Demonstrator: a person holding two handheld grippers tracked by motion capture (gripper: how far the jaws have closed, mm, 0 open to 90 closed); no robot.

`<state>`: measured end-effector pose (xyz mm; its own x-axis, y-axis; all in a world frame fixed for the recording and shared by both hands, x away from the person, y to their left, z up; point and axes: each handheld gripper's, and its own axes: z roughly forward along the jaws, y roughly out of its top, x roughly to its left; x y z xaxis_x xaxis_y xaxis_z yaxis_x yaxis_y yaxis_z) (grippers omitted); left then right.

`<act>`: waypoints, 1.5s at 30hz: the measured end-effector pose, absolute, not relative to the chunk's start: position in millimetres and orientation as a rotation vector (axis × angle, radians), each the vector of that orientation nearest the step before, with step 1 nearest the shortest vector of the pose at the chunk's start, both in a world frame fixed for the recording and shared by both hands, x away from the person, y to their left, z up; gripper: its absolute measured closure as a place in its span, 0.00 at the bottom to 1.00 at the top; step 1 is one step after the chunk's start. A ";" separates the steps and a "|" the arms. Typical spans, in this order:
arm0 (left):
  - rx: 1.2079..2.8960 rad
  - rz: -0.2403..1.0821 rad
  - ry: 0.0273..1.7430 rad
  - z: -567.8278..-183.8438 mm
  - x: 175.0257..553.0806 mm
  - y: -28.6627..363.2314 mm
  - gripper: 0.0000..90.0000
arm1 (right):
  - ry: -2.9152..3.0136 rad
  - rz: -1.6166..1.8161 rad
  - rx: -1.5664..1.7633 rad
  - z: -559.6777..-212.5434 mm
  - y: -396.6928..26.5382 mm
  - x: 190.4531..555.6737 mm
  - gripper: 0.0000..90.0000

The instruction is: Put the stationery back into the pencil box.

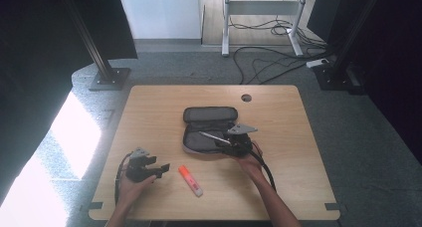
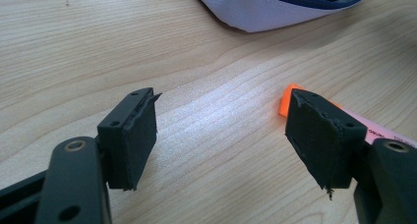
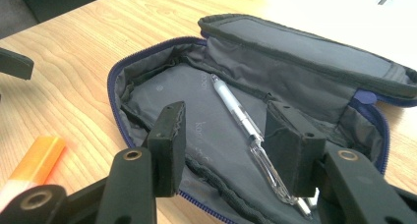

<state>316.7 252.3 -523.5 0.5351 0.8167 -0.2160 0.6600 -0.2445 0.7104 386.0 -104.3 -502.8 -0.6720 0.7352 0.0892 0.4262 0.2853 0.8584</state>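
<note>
No legible text (case [image 3: 206,121] print blurred)

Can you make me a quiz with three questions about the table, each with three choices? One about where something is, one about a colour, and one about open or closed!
1. Where is the pen?
A. inside the pencil case
B. on the floor
C. in the left gripper

2. What colour is the cap of the marker on the table?
A. green
B. orange
C. blue

3. How is the pencil case?
A. zipped shut
B. upside down
C. lying open

Answers:
1. A, the pen lies on the grey lining, in front of the right gripper.
2. B, its orange end peeks out by the fingers of the left gripper, which is open and empty.
3. C, the lid is folded back and you can see inside.
</note>
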 end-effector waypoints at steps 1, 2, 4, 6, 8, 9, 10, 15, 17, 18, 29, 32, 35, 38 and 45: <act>1.984 0.252 1.196 -523.4 316.8 252.3 0.32 | 2.233 1.339 1.056 -502.9 -104.8 385.0 0.56; 1.984 0.253 1.197 -523.5 316.8 252.4 0.32 | 2.236 1.341 1.056 -503.1 -105.7 384.2 0.56; 1.983 0.252 1.198 -523.5 316.8 252.5 0.32 | 2.232 1.345 1.061 -503.7 -106.8 382.9 0.56; 1.983 0.252 1.198 -523.4 316.8 252.7 0.32 | 2.224 1.355 1.064 -504.4 -108.8 380.7 0.56; 1.983 0.252 1.198 -523.6 316.8 252.5 0.32 | 2.223 1.356 1.063 -504.4 -109.6 379.9 0.56; 1.983 0.253 1.198 -523.6 316.8 252.4 0.32 | 2.220 1.359 1.065 -504.2 -110.3 379.0 0.56; 1.984 0.253 1.198 -523.6 316.8 252.4 0.32 | 2.218 1.363 1.066 -503.9 -111.1 378.1 0.56; 1.982 0.252 1.197 -523.3 316.6 252.6 0.32 | 2.212 1.383 1.075 -503.0 -112.8 374.1 0.56; 1.982 0.251 1.197 -523.2 316.7 252.8 0.32 | 2.213 1.391 1.073 -504.9 -112.9 370.6 0.56; 1.982 0.252 1.198 -523.2 316.6 252.7 0.32 | 2.213 1.391 1.073 -504.9 -112.9 370.6 0.56; 1.982 0.252 1.198 -523.3 316.5 252.3 0.32 | 2.211 1.420 1.086 -511.6 -116.2 355.1 0.54; 1.982 0.252 1.197 -523.2 316.6 252.3 0.32 | 2.221 1.427 1.083 -512.2 -116.3 349.5 0.53; 1.982 0.251 1.198 -523.1 316.6 252.3 0.32 | 2.221 1.435 1.074 -512.2 -115.5 344.2 0.53; 1.981 0.251 1.197 -522.8 316.4 252.4 0.32 | 2.229 1.439 1.066 -513.0 -114.9 339.5 0.53; 1.985 0.251 1.195 -523.2 316.5 251.2 0.32 | 2.249 1.433 1.061 -515.8 -113.3 331.0 0.51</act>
